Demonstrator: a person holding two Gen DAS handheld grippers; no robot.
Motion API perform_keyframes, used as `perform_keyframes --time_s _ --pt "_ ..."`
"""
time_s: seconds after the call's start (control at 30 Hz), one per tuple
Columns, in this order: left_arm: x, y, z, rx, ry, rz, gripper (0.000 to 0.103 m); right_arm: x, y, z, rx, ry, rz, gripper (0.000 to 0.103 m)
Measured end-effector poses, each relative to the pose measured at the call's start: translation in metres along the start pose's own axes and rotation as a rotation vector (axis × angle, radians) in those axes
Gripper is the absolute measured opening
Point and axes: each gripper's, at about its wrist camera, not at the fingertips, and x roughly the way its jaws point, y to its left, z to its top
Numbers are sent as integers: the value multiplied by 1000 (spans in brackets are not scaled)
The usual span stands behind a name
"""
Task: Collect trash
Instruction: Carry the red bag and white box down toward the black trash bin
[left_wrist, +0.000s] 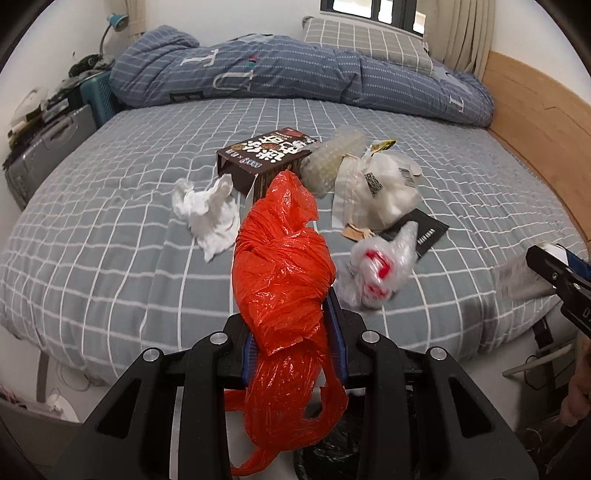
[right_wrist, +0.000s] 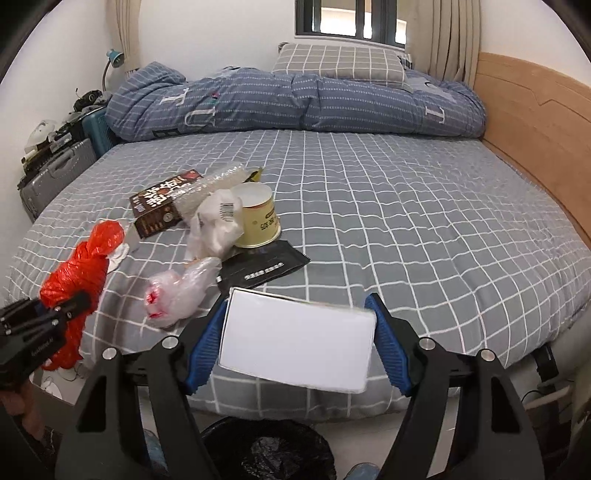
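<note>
The left gripper (left_wrist: 295, 343) pinches a crumpled orange plastic bag (left_wrist: 282, 273) between its pads, while the right gripper (right_wrist: 297, 339) clamps a white box (right_wrist: 295, 341), a black-lined bin (right_wrist: 266, 450) directly beneath it.

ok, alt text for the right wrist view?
The right gripper holds a white box between its blue pads above a black-lined bin, at the edge of a grey checked bed. Trash lies on the bed to the left; the left gripper clamps an orange plastic bag.
</note>
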Motion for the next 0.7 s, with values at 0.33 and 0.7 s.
perform_keyframes --time_s 0.33,0.7 --pt "-16 -4 -20 -14 -4 -11 31 -13 11 -13 -8 -7 22 69" --pt "-40 -16 -41 4 4 -1 31 -43 17 -25 7 14 46 69"
